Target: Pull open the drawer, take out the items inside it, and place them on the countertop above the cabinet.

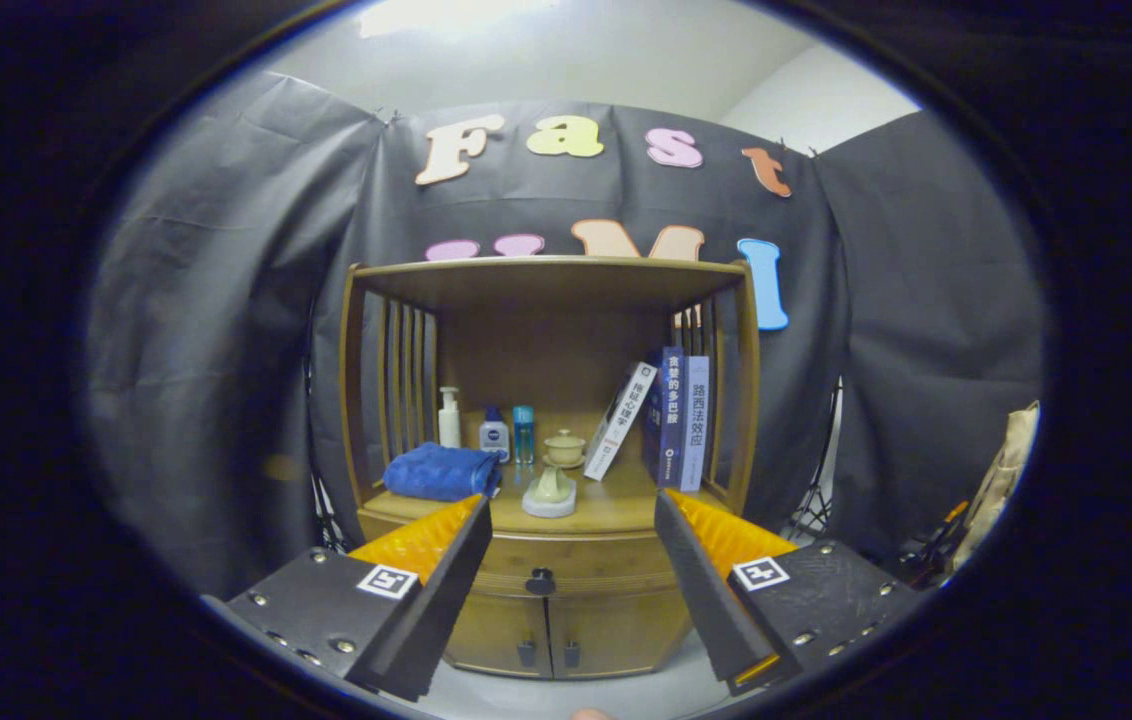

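Gripper (573,560) spread wide, holding nothing, set well back from the wooden cabinet (551,420). Wooden drawer (576,565) under the tabletop (616,505) sits flush shut, its small dark knob (540,581) between the fingers; contents hidden. On the tabletop: folded blue towel (441,472), bottles, tea ware, books. Shut drawer fits either stage. Any pull: centre on knob, draw straight back.

Brown wooden cabinet (546,600); blue towel (441,472); seemingly pale-green teacup (564,447).
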The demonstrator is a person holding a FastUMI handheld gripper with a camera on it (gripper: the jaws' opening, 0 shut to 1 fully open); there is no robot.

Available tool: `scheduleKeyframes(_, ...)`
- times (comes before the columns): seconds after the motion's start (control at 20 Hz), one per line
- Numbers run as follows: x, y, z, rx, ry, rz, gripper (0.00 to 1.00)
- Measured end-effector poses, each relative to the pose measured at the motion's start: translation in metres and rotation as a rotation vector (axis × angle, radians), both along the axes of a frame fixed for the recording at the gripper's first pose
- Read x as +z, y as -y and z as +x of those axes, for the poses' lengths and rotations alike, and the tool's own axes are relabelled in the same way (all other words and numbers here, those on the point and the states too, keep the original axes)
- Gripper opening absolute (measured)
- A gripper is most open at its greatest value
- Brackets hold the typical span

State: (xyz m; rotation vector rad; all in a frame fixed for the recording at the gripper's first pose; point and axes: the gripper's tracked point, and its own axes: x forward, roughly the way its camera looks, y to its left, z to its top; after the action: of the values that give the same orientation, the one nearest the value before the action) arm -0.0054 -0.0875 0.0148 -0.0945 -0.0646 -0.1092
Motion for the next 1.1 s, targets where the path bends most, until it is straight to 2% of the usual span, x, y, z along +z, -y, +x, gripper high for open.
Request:
scheduleKeyframes(0.3,0.018,-0.005,-0.024,0.055,0.031,0.035,0.99)
scheduleKeyframes(0.4,0.014,-0.008,-0.033,0.061,0.001,0.073,0.99)
scheduleKeyframes(0.55,0.027,-0.032,-0.049,0.145,0.000,0.099,0.99)
scheduleKeyframes(0.8,0.014,-0.019,-0.041,0.098,-0.005,0.047,0.99)
scheduleKeyframes(0.95,0.004,-0.015,-0.038,0.111,-0.035,0.074,0.99)
scheduleKeyframes(1.1,-0.001,-0.002,-0.032,0.096,-0.004,0.081,0.99)
